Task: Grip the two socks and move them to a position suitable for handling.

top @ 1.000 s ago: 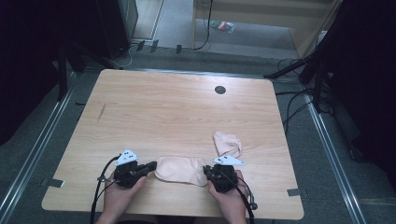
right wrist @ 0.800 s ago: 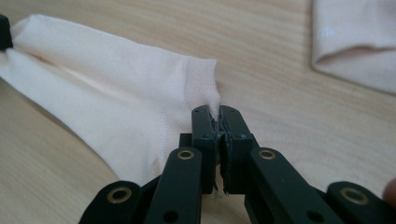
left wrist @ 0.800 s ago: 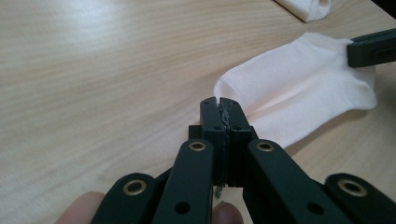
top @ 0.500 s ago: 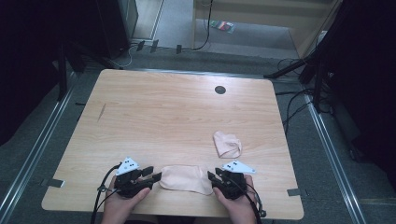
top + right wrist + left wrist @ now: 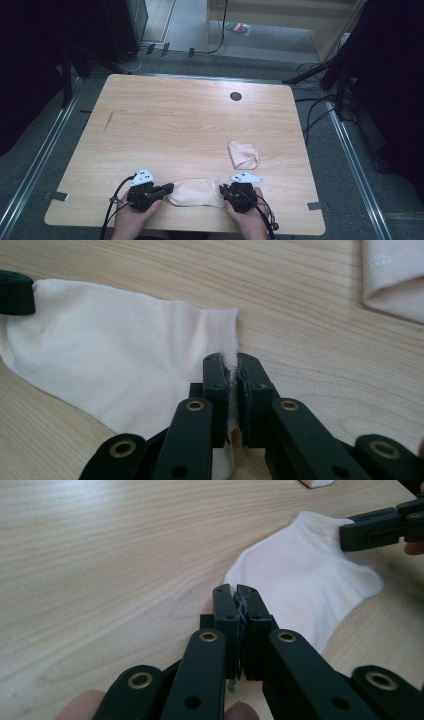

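Note:
A pale sock lies flat near the table's front edge, stretched between my two grippers. My left gripper pinches its left end; in the left gripper view the jaws have just closed, with a fold of the white sock between the pads. My right gripper holds the opposite end; in the right gripper view its jaws have just closed on the ribbed cuff of the sock. Each view shows the other gripper's tip on the far end, the right gripper and the left gripper.
A second sock, folded over, lies just beyond the right gripper, and its edge shows in the right gripper view. The wooden table has a dark round hole near its far edge. Cables trail from both grippers over the front edge.
Both hands drew back a little toward the front edge, and the sock came with them, away from the folded sock. Both grippers' jaws opened half a second ago and are shut on the sock's ends again.

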The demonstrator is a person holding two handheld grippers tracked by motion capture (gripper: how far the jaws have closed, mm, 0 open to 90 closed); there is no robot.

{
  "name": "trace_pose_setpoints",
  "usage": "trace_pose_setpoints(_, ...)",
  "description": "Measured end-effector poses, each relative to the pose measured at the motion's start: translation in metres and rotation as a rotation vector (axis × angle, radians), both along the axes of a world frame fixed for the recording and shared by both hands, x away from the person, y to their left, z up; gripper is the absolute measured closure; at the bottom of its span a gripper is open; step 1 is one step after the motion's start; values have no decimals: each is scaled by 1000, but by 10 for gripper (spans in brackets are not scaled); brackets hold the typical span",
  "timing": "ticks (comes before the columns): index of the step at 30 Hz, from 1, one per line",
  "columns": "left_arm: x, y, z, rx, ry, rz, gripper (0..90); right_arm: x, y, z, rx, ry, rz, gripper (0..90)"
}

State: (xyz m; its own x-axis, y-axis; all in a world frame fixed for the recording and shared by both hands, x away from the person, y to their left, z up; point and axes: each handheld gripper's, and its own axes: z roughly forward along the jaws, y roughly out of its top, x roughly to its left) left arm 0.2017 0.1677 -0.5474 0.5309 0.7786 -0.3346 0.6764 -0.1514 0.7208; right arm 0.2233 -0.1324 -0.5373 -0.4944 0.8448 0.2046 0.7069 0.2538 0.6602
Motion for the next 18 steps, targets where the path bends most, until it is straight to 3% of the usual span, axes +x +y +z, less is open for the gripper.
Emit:
trace_pose_setpoints(1,0,0,0,-1,-7,0,856,0,0,0,6,1,9,825)
trace_pose_setpoints(4,4,2,1,-62,-29,4,577,1,-4,3,40,-16,19,616)
trace_pose_setpoints(6,5,4,2,-76,-48,11,484,3,-13,10,86,-36,-8,582)
trace_pose_setpoints(7,6,6,4,-82,-72,20,484,3,-13,10,86,-36,-8,582)
trace_pose_setpoints(9,11,15,7,-100,-115,40,430,11,-32,22,112,-94,-87,561)
trace_pose_setpoints(13,21,25,6,-114,-122,69,400,31,-52,36,100,-155,-172,563)
trace_pose_setpoints(15,23,27,6,-115,-123,84,400,43,-54,39,70,-176,-189,571)
trace_pose_setpoints(18,31,37,4,-117,-124,113,406,65,-55,37,-28,-227,-208,592)
